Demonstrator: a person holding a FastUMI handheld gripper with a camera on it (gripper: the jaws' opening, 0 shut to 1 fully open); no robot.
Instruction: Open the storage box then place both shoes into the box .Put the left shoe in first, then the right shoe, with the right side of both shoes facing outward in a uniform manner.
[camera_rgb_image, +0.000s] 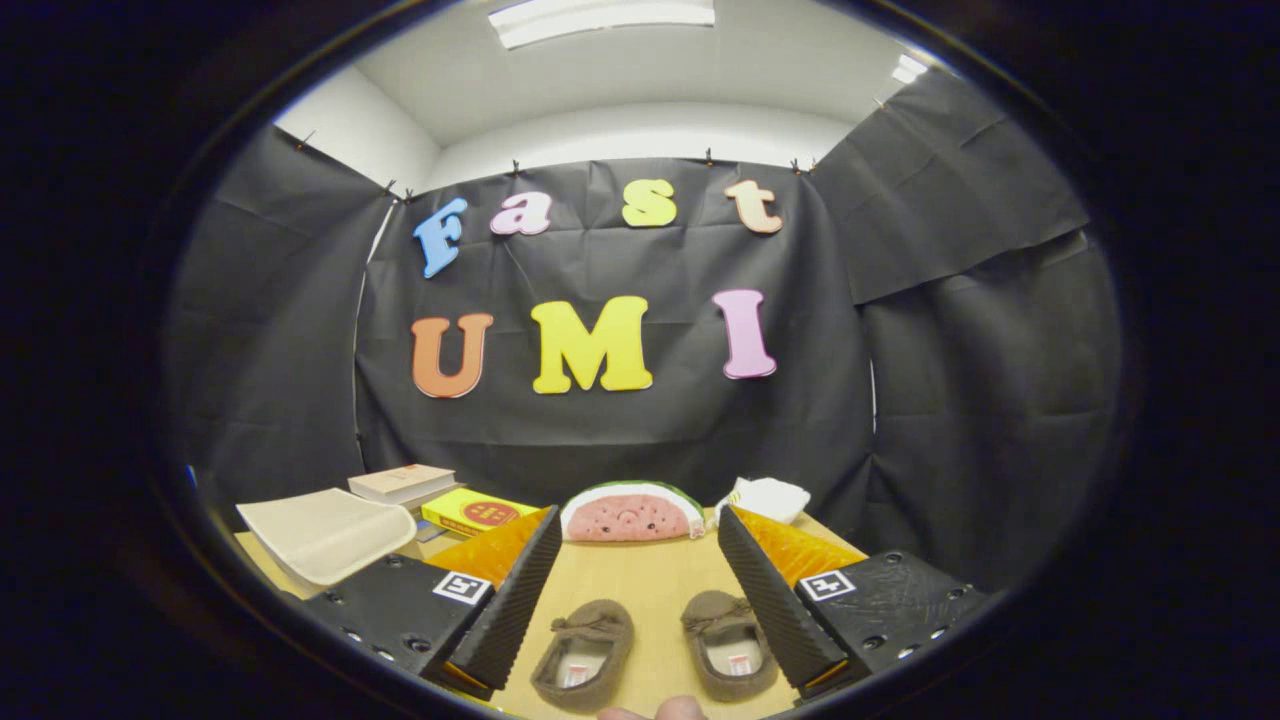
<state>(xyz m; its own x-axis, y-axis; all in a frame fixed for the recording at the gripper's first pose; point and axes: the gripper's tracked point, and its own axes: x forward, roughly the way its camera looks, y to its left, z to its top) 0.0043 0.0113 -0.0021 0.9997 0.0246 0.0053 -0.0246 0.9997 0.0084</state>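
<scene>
Two small brown slip-on shoes lie side by side on the wooden table (640, 585), toes pointing away from me. The left shoe (583, 653) and the right shoe (729, 643) both sit low between my two fingers. My gripper (638, 535) is open and wide, with nothing held, hovering above and behind the shoes. A pale, flat lid-like piece of a storage box (325, 533) rests to the left beyond the left finger; the rest of the box is hidden.
A watermelon-slice plush (632, 512) lies just ahead of the fingertips. A stack of books (402, 482) and a yellow box (478, 512) sit at the back left. A white crumpled item (768, 497) is at the back right. A fingertip (668, 710) shows under the shoes.
</scene>
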